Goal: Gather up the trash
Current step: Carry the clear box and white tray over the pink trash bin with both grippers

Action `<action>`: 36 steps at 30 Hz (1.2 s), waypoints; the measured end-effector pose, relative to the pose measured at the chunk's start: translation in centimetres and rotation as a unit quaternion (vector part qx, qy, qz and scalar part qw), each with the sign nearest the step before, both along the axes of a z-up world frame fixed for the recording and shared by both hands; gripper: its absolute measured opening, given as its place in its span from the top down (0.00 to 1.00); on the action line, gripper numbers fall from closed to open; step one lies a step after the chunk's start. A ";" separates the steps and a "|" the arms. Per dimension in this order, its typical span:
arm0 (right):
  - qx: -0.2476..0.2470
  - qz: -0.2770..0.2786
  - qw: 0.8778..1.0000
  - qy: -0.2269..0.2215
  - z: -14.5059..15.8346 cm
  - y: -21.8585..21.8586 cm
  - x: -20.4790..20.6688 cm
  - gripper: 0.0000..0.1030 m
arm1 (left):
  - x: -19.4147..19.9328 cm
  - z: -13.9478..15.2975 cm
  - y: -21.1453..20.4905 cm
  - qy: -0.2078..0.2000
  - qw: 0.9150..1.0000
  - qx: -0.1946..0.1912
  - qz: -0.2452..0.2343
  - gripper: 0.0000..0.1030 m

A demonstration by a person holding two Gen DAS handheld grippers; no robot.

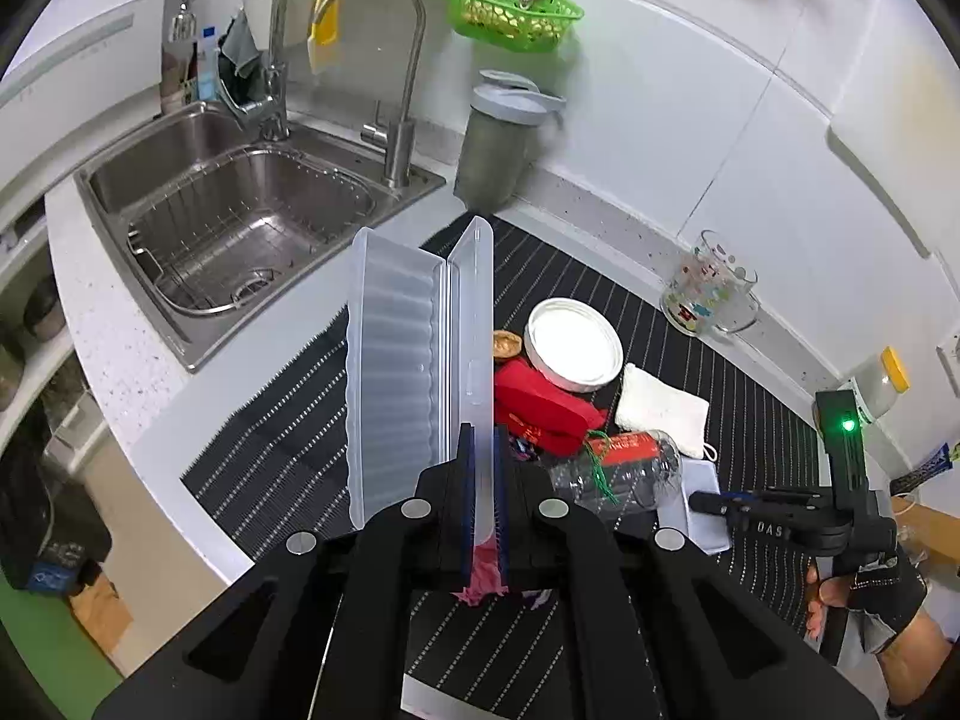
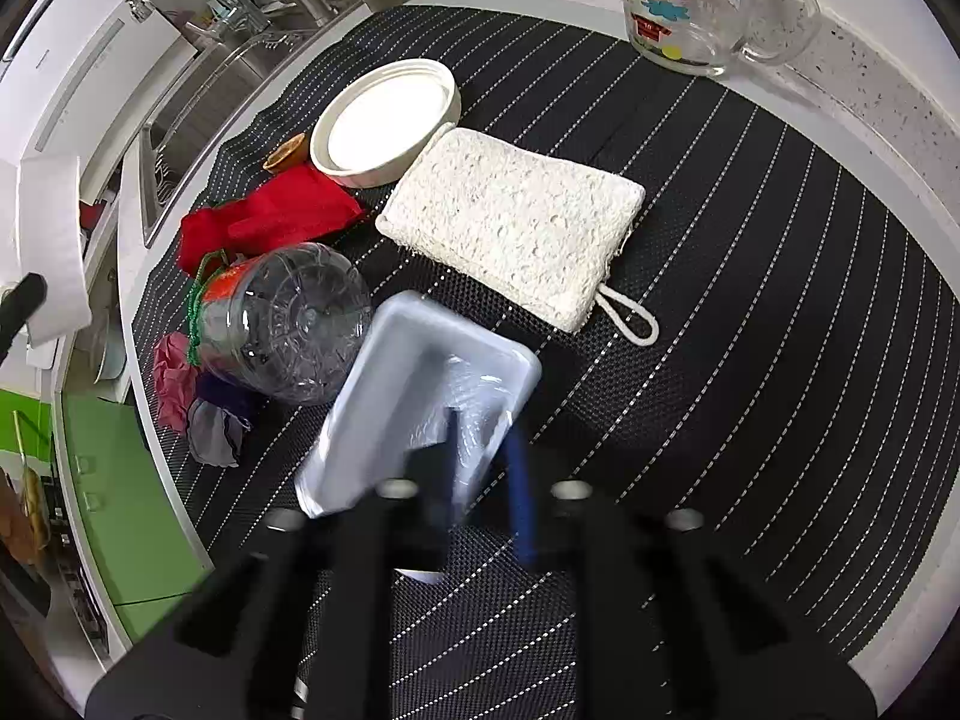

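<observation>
My left gripper point(image 1: 483, 450) is shut on the edge of an open clear plastic clamshell box point(image 1: 414, 360), held upright above the black striped mat point(image 1: 288, 450). My right gripper point(image 2: 485, 438) is closed around the rim of a pale blue foam tray point(image 2: 420, 384) with plastic film in it, tilted up off the mat point(image 2: 750, 360); the view is motion-blurred. Beside it lie a crushed clear bottle with a red label point(image 2: 282, 324), a red cloth point(image 2: 270, 222), pink and grey crumpled wrappers point(image 2: 192, 396), a white lid point(image 2: 384, 120) and a small brown shell point(image 2: 287, 153).
A white sponge pad point(image 2: 516, 222) lies on the mat. A printed glass mug point(image 2: 702, 6) stands at the back. A steel sink point(image 1: 240, 222) with faucets, a grey jar point(image 1: 498, 144) and a green basket point(image 1: 513, 12) are left of the mat.
</observation>
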State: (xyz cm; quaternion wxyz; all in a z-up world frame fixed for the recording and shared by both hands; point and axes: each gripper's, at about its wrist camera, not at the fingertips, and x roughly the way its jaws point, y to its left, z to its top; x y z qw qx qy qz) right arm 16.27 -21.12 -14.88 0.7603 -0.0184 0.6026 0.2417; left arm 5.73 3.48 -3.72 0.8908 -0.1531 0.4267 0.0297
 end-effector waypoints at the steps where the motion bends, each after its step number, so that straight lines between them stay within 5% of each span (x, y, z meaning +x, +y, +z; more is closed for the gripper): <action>1: 0.002 0.001 1.000 -0.002 0.2 0.0 -0.1 0.98 | -0.1 -0.1 -0.1 0.001 1.000 -0.002 0.000 0.95; 8: 0.005 0.036 0.998 -0.045 3.9 0.0 -1.2 0.98 | -1.3 0.6 -1.1 0.002 1.000 -0.001 0.005 0.95; 15: 0.010 0.130 0.985 -0.116 9.3 2.5 -3.5 0.98 | -5.4 1.7 -1.2 -0.002 0.999 0.007 0.047 0.95; 24: 0.050 0.294 0.943 -0.149 12.2 11.7 -10.3 0.98 | -15.5 2.5 1.7 0.006 0.988 0.018 0.157 0.95; 36: 0.092 0.438 0.886 -0.121 10.7 26.9 -24.9 0.98 | -31.4 1.5 9.5 0.019 0.954 0.013 0.298 0.95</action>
